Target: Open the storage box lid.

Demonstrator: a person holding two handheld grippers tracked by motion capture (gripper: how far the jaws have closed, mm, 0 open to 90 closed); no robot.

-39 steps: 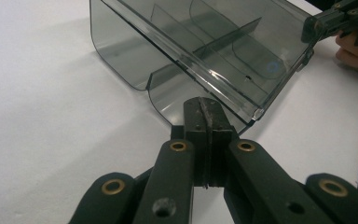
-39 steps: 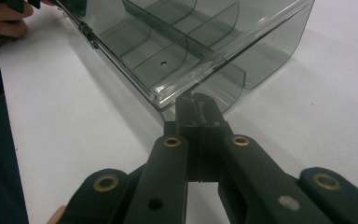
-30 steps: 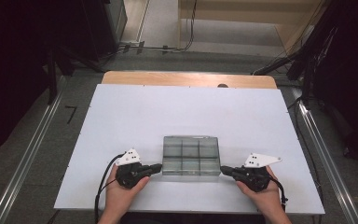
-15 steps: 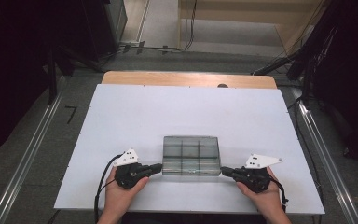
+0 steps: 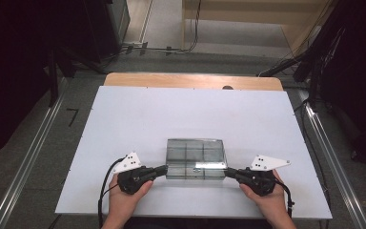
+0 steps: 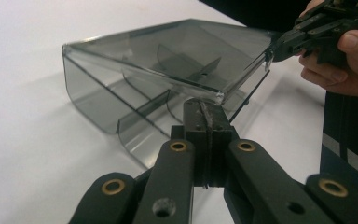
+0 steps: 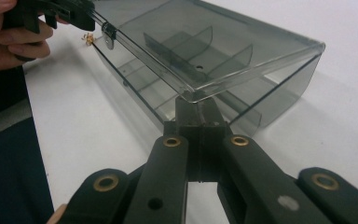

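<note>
Smoked clear divider box (image 5: 195, 158), near front edge of white table (image 5: 124, 114), lid partly up. Prob. light, stiff, slick, brittle plastic; take lid by front corners. L gripper (image 5: 164, 169) and R gripper (image 5: 228, 171) each clamped on a lid corner.

White table (image 5: 171, 109), wooden board (image 5: 190, 81) behind, grey floor (image 5: 43, 143)

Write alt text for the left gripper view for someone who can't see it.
The left gripper, jaws shut, pinches the near corner of a smoky clear box's lid, raised a little over the divided tray on a white table. At top right, a hand holds the right gripper at the lid's other corner.
</note>
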